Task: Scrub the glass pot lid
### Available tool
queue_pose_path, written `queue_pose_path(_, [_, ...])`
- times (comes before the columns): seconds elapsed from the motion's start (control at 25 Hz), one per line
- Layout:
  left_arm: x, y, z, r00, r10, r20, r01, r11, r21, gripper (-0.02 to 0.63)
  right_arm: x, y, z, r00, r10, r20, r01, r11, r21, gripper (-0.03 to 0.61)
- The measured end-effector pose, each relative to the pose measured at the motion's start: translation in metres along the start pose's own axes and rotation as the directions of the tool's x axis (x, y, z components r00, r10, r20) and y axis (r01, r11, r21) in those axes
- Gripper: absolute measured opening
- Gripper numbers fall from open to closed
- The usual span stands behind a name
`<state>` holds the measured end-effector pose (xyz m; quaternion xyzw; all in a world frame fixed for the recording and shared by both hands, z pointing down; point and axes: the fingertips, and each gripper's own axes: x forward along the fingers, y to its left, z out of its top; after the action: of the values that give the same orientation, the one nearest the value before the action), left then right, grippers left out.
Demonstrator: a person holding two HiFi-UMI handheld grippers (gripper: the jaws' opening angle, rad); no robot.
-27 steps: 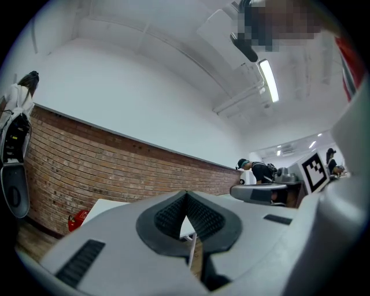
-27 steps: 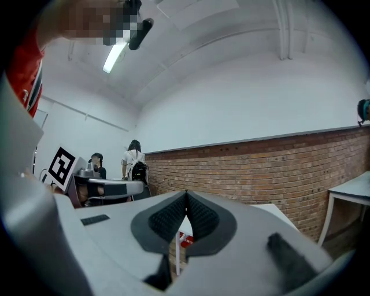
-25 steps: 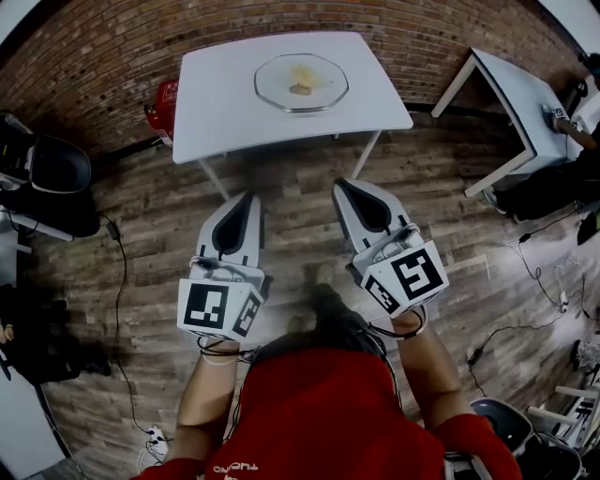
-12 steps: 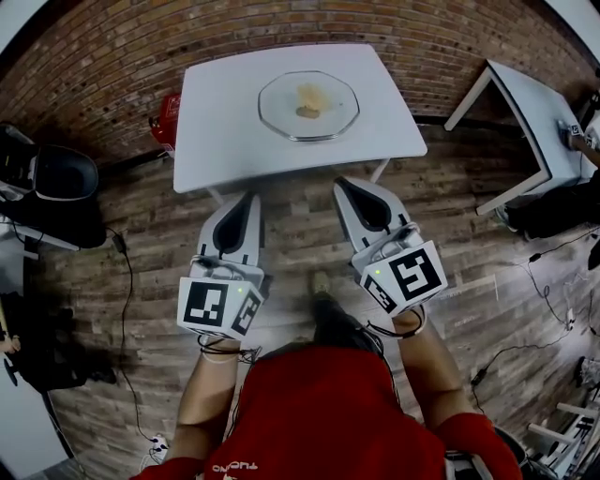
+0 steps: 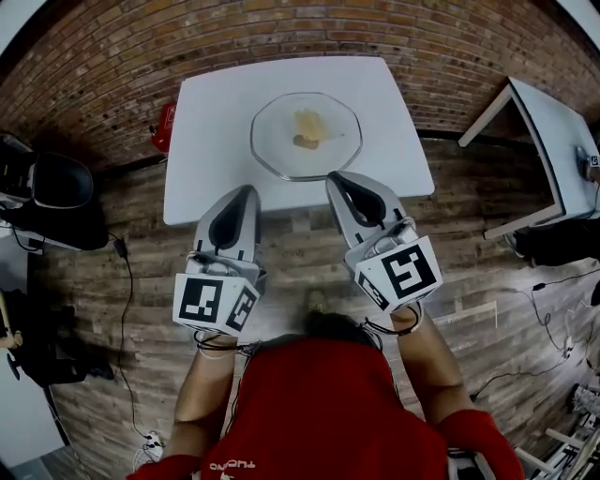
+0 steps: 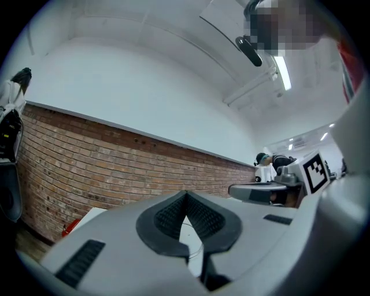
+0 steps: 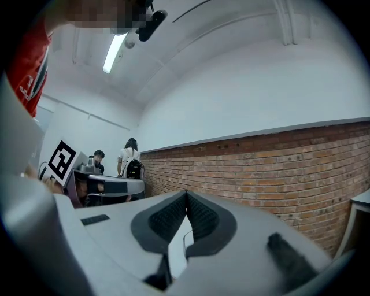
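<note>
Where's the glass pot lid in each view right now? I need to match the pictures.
Head view: the glass pot lid lies upper centre, on the white table.
Left gripper view: only a thin arc of its rim shows, low centre.
Right gripper view: a faint arc low centre, probably the rim; hard to confirm.
Shared landmark: the brick wall behind the table.

A yellowish-brown lump [image 5: 305, 129] at the centre of the glass pot lid [image 5: 275, 145] is too small to identify, and a second white table [image 5: 558, 131] at upper right is cut by the frame's edge.
</note>
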<state>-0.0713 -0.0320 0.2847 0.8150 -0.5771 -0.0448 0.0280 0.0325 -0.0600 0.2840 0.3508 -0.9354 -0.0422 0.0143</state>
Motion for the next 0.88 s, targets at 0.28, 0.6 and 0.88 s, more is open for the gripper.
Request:
queue_pose_path(0.28, [0.052, 0.01, 0.002, 0.999, 0.047, -0.004, -0.047, 0.999, 0.002, 0.017, 0.035, -0.046, -0.004, 0.999, 0.04, 0.0, -0.04, 0.999, 0.011, 0.029])
queue_pose_path(0.6, [0.089, 0.032, 0.002, 0.998, 0.062, -0.01, -0.062, 0.998, 0.01, 0.017, 0.073, -0.064, -0.01, 0.998, 0.065, -0.002, -0.064, 0.998, 0.024, 0.029])
queue_pose_path(0.88, [0.131, 0.064, -0.008, 0.999, 0.031, -0.019, -0.031, 0.999, 0.016, 0.017, 0.119, -0.082, -0.017, 0.999, 0.042, -0.021, -0.042, 0.999, 0.001, 0.029])
